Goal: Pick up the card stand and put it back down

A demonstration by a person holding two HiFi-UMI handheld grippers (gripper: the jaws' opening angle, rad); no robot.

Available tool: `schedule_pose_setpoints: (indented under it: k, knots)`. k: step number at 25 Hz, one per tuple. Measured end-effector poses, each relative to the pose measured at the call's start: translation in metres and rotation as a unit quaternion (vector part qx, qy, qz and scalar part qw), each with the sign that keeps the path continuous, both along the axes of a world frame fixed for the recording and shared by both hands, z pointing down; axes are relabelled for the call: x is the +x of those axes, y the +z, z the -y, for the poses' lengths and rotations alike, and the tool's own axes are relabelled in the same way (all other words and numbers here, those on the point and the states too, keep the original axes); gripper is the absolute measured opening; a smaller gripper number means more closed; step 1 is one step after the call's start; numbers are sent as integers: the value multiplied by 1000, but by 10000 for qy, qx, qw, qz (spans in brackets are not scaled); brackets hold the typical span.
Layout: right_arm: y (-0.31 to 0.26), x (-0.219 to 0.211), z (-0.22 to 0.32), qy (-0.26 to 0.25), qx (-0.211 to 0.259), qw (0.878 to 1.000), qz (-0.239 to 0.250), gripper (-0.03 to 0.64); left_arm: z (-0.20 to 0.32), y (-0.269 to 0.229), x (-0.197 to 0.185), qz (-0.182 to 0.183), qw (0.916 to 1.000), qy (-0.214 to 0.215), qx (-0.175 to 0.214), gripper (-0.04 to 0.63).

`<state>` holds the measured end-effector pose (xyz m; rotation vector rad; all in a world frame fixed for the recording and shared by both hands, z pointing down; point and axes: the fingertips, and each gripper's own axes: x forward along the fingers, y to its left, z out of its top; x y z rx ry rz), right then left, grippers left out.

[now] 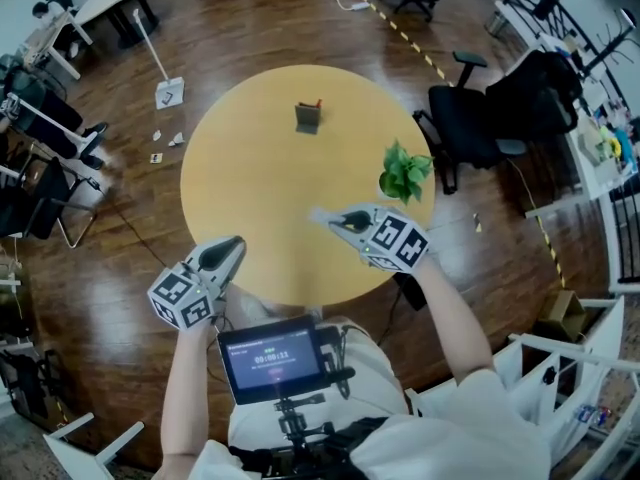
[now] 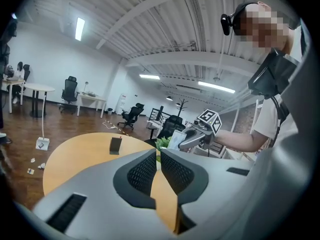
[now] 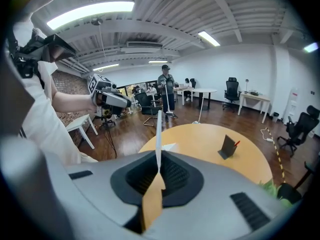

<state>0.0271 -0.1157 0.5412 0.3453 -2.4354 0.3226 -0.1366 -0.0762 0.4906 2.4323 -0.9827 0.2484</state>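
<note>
While our right gripper (image 1: 336, 219) pinches a thin white card (image 3: 158, 129) and our left gripper (image 1: 234, 245) is closed on nothing near the tabletop's (image 1: 250, 178) near edge, the card stand (image 1: 308, 118) stands upright toward the far edge, well apart from both. We judge the lift not under way.

**Both tools up, the right one pinching a card**

The left tool (image 1: 232, 248) hangs at the near edge of the tabletop (image 1: 260, 178), its jaws drawn together. The bare left forearm (image 1: 185, 388) runs straight up to it from below. The right tool (image 1: 338, 218) sits further in over the tabletop, jaws clamped on a thin white card (image 1: 318, 214) held edge-up. The right forearm (image 1: 450, 308) angles in from the person's right side.
</note>
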Motion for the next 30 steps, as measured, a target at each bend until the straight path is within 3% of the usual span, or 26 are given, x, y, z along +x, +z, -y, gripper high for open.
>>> schedule_pose_setpoints:
  k: [30]
  knots:
    - [173,-21,10,-354,-582,9969,-381,31,3,69,-13,313,9974,-191,-624,28]
